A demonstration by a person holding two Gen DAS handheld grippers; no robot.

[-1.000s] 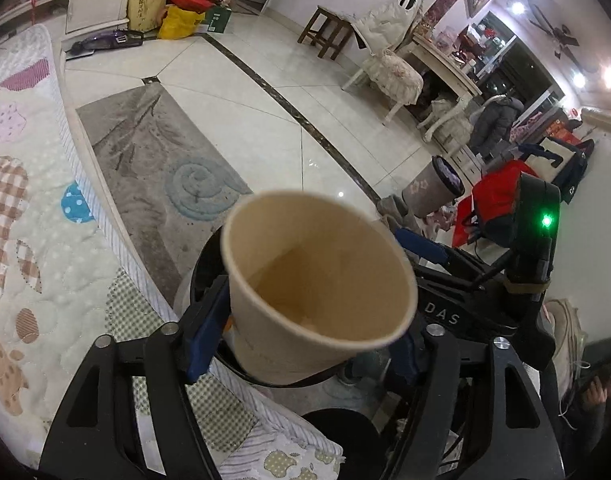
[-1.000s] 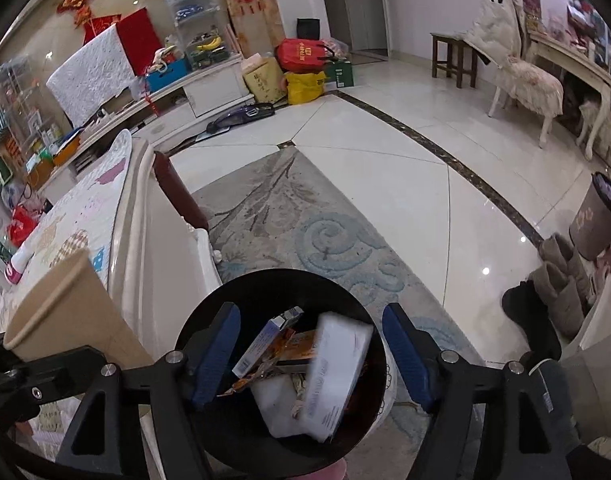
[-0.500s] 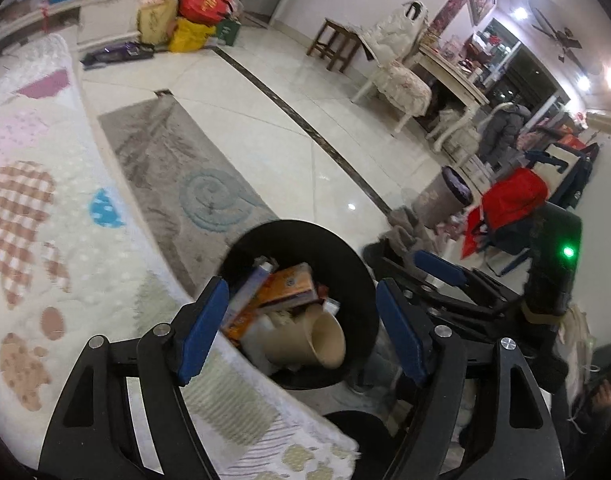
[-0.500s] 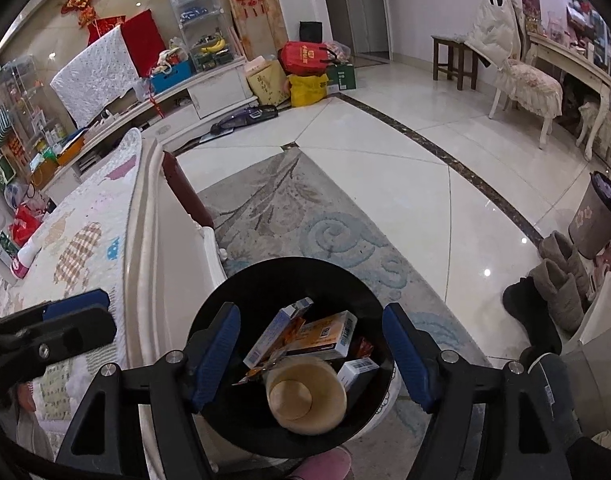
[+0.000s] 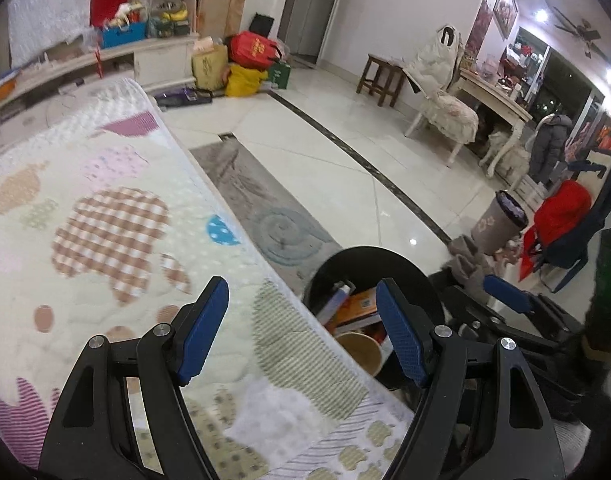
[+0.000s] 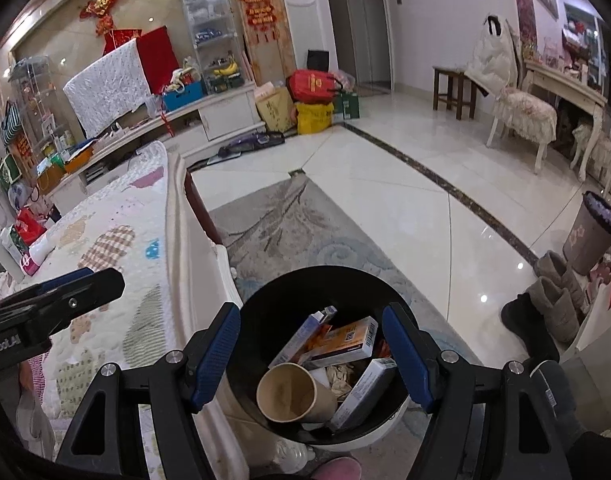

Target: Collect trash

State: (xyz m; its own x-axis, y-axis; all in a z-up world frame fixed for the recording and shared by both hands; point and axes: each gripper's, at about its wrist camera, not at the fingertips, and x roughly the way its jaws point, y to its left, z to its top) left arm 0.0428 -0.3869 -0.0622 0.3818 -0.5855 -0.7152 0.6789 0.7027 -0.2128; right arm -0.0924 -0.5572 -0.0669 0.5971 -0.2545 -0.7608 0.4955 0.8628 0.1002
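Bin half hidden by quilt edge & left gripper; cup partly covered, quilt pattern prob. blurred.

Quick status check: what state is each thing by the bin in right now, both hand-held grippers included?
Left hand-held gripper: open, empty, over the quilt.
Right hand-held gripper: open, empty, above the bin.
Black bin: uncovered, partly filled.
Paper cup: in the bin, on its side, mouth toward the camera.
Orange box: in the bin, lying tilted.
Grey bin: upright, lined.

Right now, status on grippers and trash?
Left gripper open, empty, over the quilt. Right gripper open, empty. Paper cup lies in the bin. Nothing in the way.
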